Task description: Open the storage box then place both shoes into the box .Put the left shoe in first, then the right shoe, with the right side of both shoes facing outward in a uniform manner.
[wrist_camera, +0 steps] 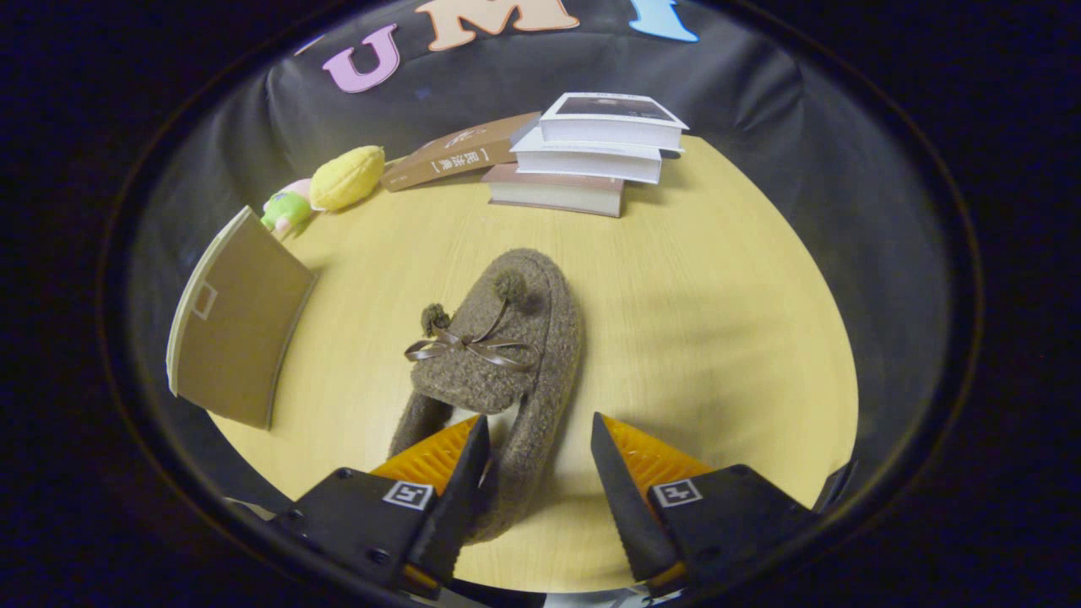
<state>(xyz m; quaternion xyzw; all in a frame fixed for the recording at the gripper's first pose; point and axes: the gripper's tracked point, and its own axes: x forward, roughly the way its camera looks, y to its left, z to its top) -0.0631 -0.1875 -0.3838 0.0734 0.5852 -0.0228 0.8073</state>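
Gripper (540, 443) jaws open astride the heel wall of the fuzzy brown bow-tied slipper (498, 363), frame centre, on the light wooden surface (718, 338); grip unconfirmed.

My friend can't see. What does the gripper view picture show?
The open gripper straddles the heel side wall of a fuzzy brown shoe on a wooden table. Beyond the shoe sit stacked books; a cardboard box stands nearby.

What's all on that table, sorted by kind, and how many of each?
Shoes: 1 (brown fuzzy shoe, heel between the open gripper fingers)
Books: 4 (stack of three, leaning brown book)
Toys: 2 (yellow plush, green-pink toy)
Boxes: 1 (storage box)
Total: 8
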